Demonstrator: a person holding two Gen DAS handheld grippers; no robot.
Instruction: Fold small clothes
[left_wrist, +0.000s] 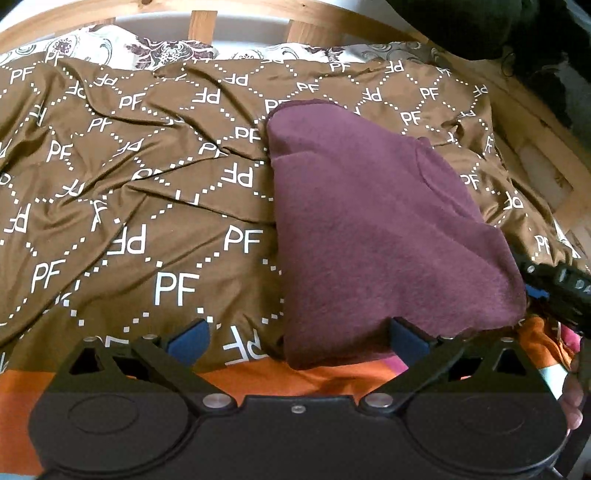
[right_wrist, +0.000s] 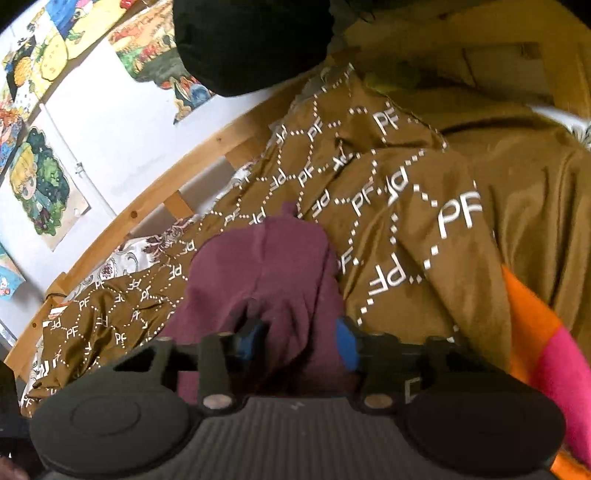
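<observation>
Left wrist: fuzzy maroon garment (left_wrist: 369, 229), folded wedge, on glossy brown sheet (left_wrist: 129, 184).

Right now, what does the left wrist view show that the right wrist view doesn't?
Only the left wrist view shows the left gripper, open at the maroon garment's near edge, with the garment's whole folded outline. Only the right wrist view shows the cartoon posters on the wall and maroon fabric bunched between the right gripper's fingers. Both show the garment, the brown PF-patterned cover and the wooden bed frame.
</observation>
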